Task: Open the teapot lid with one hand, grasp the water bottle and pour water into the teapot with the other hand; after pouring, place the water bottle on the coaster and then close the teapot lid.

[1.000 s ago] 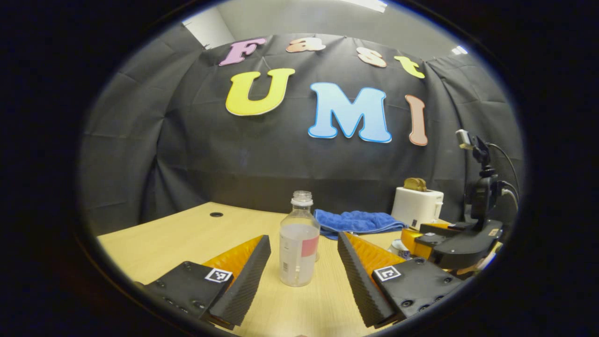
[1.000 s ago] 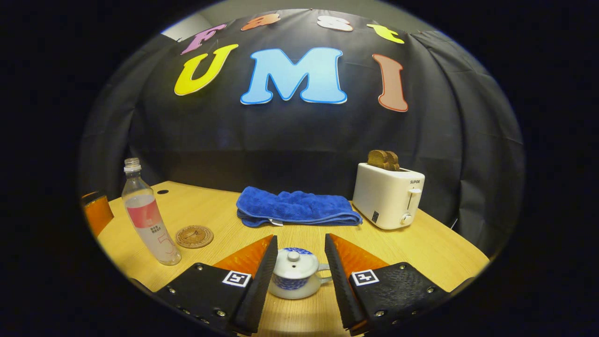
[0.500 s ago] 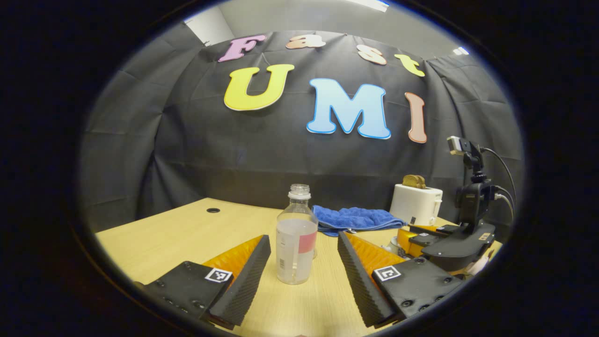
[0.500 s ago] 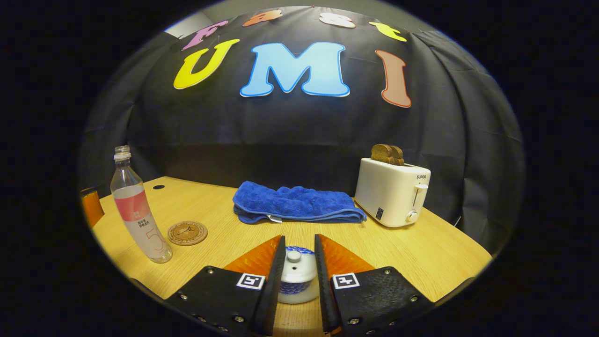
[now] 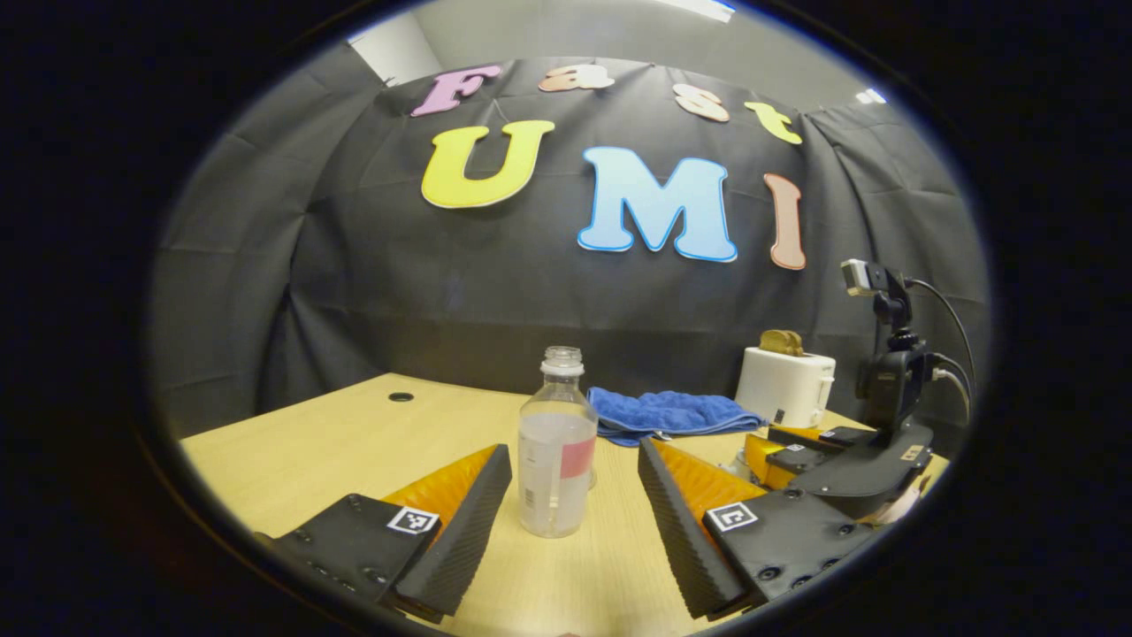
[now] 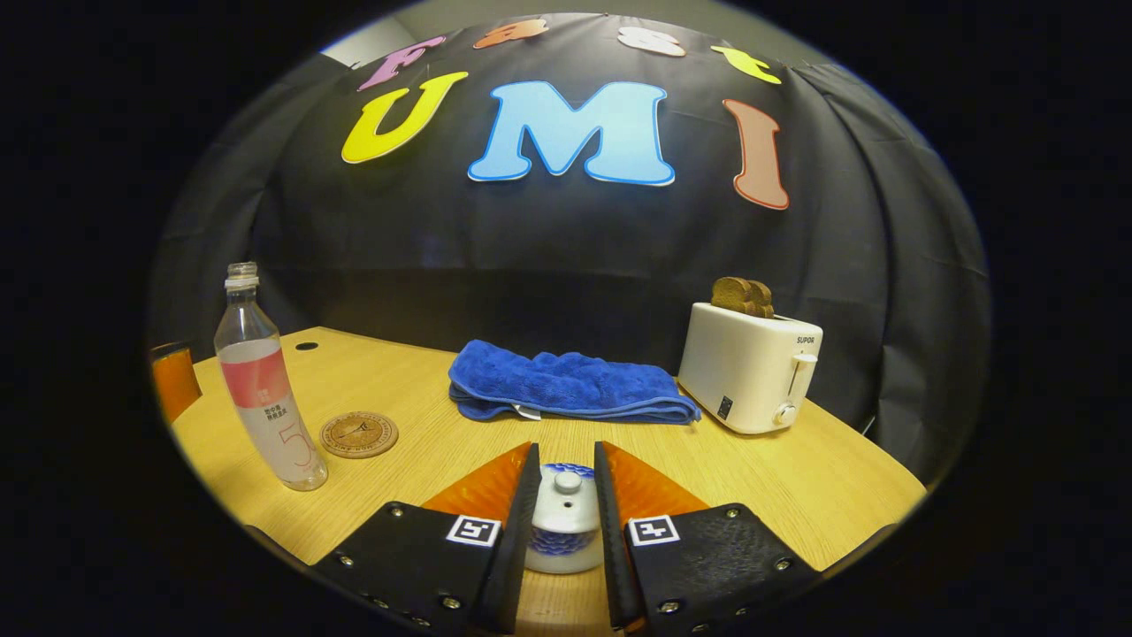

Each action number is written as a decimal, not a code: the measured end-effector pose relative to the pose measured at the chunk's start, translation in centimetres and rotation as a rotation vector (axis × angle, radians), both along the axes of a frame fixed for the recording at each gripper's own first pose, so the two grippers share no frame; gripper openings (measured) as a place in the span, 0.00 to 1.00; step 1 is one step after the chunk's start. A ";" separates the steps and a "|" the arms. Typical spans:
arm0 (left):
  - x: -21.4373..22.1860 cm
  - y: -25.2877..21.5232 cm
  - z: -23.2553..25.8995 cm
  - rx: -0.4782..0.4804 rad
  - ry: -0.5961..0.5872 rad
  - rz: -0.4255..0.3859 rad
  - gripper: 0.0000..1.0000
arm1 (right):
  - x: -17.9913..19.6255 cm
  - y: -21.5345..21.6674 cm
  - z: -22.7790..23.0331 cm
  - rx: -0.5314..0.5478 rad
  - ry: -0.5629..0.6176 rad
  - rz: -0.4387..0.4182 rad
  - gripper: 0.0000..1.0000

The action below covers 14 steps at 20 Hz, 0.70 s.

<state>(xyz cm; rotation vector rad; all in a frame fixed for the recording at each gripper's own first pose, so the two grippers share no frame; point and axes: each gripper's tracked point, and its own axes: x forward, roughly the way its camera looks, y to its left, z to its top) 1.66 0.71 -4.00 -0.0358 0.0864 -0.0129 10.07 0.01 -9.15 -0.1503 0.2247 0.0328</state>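
Bottom centre: right claw apparently clamped on teapot lid; left claw wide open, flanking water bottle.

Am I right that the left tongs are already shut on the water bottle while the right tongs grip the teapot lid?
Not quite. In the left gripper view the left tongs stand open, with the water bottle upright between the fingers, untouched. The right gripper view shows the right tongs closed on the teapot lid.
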 end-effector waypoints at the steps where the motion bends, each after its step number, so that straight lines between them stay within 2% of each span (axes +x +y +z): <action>1: 0.0 0.0 0.0 -0.001 0.001 -0.001 0.99 | 0.0 0.1 0.0 -0.003 -0.002 0.001 0.39; 6: -0.1 -0.5 -0.2 -0.013 0.008 -0.008 0.99 | 0.4 0.1 -0.1 -0.001 -0.014 0.006 0.39; 7: -0.1 -0.5 -0.2 -0.010 0.008 -0.008 0.99 | 1.1 -0.7 0.4 0.024 -0.018 -0.017 0.39; 8: -0.1 -0.4 -0.3 -0.006 0.008 -0.005 0.99 | -0.6 -0.3 0.8 0.014 -0.026 -0.020 0.12; 11: 0.1 -0.3 -0.4 -0.011 0.008 -0.004 0.99 | 0.2 -0.2 0.1 -0.020 -0.026 -0.021 0.12; 14: 0.2 0.0 -1.0 -0.004 0.023 0.003 0.99 | 0.2 -0.2 0.1 0.030 -0.022 -0.006 0.12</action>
